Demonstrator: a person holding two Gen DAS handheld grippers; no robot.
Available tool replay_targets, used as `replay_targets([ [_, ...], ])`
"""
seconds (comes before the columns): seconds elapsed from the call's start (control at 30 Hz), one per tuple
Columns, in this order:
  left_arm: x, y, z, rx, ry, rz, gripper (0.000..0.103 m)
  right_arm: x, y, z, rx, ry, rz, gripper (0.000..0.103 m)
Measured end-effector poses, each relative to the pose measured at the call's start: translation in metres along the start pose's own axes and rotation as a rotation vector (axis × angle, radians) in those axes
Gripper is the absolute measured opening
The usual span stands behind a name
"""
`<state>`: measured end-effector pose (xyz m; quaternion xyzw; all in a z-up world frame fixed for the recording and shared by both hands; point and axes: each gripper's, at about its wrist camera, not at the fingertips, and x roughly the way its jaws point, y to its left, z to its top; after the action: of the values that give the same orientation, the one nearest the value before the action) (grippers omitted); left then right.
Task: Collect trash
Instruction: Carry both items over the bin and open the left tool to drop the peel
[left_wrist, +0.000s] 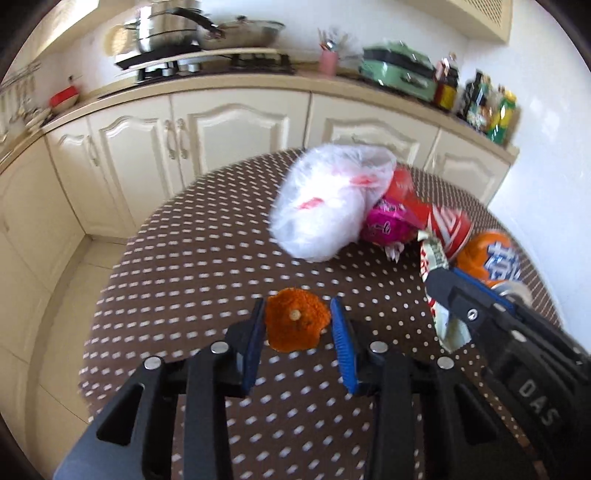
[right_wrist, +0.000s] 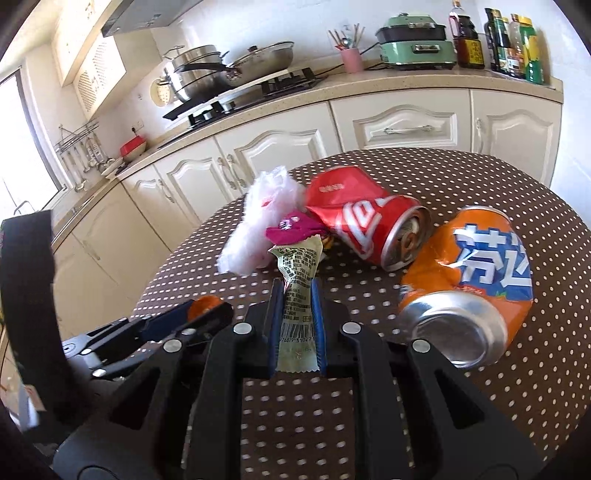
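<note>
Left tool (left_wrist: 298, 323) stands open around the orange peel (left_wrist: 295, 324) on the counter (left_wrist: 207, 258), pads apart from it. Right tool (right_wrist: 297, 295) grips a wrapper (right_wrist: 298, 291). Two crushed cans (right_wrist: 369, 221) lie nearby.

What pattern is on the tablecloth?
Brown tablecloth with small white dots, clearest in the right wrist view.

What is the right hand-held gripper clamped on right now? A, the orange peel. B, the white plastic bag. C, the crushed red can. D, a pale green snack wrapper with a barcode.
D: in the right wrist view the right hand-held gripper has its blue pads pressed on the pale green wrapper, while the red can lies apart on the table.
</note>
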<state>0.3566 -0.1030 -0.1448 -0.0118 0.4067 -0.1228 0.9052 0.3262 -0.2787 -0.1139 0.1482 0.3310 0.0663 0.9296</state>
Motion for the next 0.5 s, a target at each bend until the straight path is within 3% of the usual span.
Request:
replay_targets([
  [0.23,-0.041,0.034,-0.016,-0.059,-0.021,-0.035,0.034,-0.012,0.036,-0.008,-0.029,0.004,0.055,0.016],
  [0.5,-0.088,0.087,-0.035,-0.133,-0.062,-0.013,0.034,-0.025,0.097,-0.023,-0.108,0.0,0.096,0.016],
])
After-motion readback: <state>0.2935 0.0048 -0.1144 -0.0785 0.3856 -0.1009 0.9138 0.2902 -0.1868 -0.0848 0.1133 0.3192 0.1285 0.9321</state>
